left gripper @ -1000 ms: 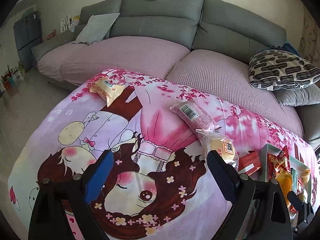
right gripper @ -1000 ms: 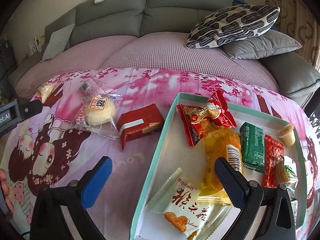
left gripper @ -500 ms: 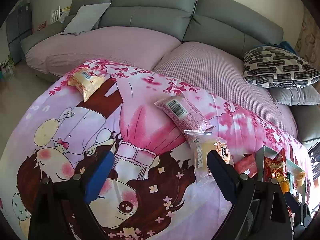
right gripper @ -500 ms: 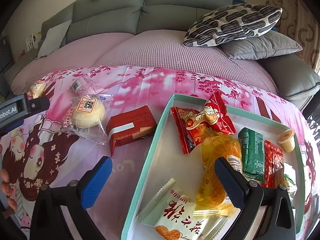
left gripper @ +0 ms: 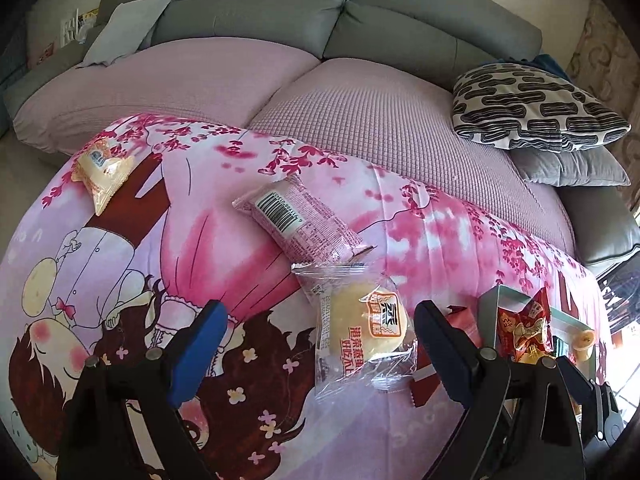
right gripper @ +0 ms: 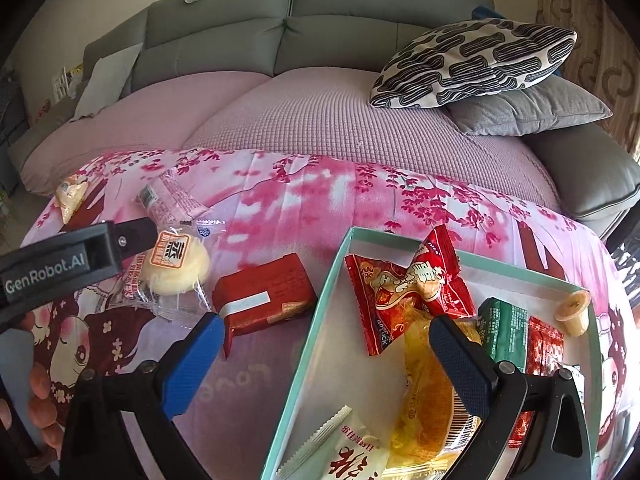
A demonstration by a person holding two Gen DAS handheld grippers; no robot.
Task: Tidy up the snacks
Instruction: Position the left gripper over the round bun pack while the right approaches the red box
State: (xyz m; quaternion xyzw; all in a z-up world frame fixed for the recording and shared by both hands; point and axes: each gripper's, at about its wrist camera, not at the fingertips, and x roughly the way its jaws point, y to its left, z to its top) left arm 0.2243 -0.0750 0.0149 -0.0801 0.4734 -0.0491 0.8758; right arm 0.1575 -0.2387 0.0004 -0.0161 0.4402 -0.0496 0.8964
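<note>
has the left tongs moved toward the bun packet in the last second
Yes. In the left wrist view the left tongs have closed in on the clear-wrapped bun, which now lies between the open fingers; the sofa has slid up the frame.

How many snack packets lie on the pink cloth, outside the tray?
4: yellow packet at the far left, pink barcode packet mid-cloth, clear-wrapped bun below it, red packet beside the tray. Others may be hidden.

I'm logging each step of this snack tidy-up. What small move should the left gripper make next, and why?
Probably ease forward and down, then close on the clear-wrapped bun. The left gripper is open, the bun lies between its fingers on the cloth, outside the tray.
</note>
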